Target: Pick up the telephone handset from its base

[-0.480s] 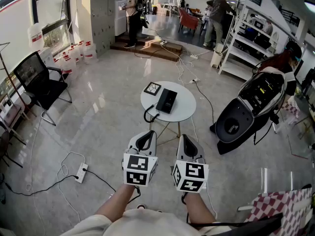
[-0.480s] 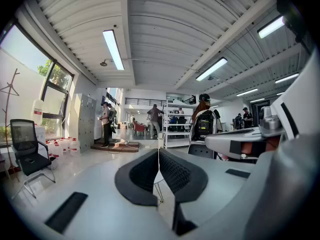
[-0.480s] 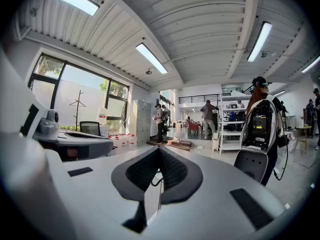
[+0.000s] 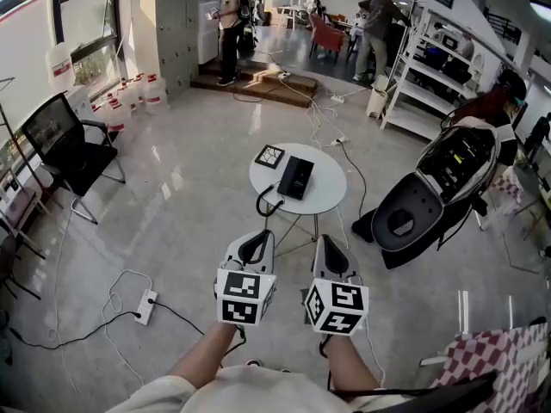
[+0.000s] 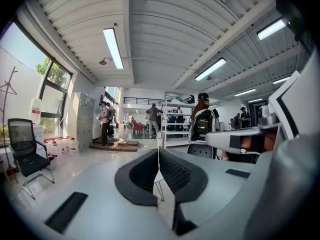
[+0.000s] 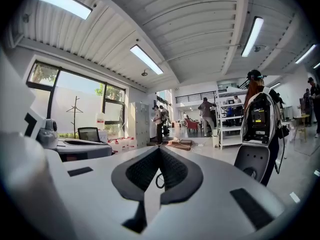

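A black telephone (image 4: 295, 177) with its handset on the base lies on a small round white table (image 4: 323, 198). Its coiled cord (image 4: 265, 203) hangs over the table's near left edge. Both grippers are held side by side, well short of the table. The left gripper (image 4: 252, 246) is shut, its dark pads meeting with nothing between them (image 5: 158, 156). The right gripper (image 4: 331, 249) is also shut and holds nothing (image 6: 160, 153). A loop of the cord (image 6: 159, 180) shows through the gap below the right gripper's pads.
A square marker tile (image 4: 269, 155) lies beside the phone. A black office chair (image 4: 65, 144) stands at the left. A power strip (image 4: 144, 305) and cables lie on the floor. A large white and black pod (image 4: 435, 188) sits right of the table. Shelves (image 4: 430, 84) and people stand farther back.
The head view has shifted slightly, so the table sits a touch to the right. Both grippers stay side by side and shut.
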The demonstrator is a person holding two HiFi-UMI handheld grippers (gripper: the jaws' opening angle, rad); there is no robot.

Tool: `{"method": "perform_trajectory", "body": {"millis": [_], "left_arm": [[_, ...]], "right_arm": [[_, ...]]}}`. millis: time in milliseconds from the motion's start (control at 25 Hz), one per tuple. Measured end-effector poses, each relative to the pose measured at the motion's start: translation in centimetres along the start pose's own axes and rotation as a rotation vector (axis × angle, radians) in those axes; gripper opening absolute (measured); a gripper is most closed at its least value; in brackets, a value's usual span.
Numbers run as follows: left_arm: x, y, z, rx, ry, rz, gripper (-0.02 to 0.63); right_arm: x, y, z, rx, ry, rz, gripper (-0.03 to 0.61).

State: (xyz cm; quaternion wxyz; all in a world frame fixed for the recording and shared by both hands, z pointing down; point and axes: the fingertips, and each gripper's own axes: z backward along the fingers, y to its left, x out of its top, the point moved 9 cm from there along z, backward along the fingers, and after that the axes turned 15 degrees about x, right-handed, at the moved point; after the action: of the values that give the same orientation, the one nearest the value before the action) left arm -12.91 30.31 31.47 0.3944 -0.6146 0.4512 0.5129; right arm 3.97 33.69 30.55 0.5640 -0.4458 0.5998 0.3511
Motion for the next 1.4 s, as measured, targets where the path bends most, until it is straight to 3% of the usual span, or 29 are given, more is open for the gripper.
{"method": "perform_trajectory", "body": {"millis": [600, 1400], "left_arm": [[-0.6, 0.5, -2.5, -0.031, 0.025, 0.025, 0.021], [0.1, 1.8, -10.2, 0.02, 0.028, 0.031, 0.021]], "right_arm": [[-0.4, -1.5, -1.1, -0.075, 0.056, 0.005, 0.025], [0.2, -6.4, -8.0, -0.061, 0.048, 0.003, 0.025]]}}
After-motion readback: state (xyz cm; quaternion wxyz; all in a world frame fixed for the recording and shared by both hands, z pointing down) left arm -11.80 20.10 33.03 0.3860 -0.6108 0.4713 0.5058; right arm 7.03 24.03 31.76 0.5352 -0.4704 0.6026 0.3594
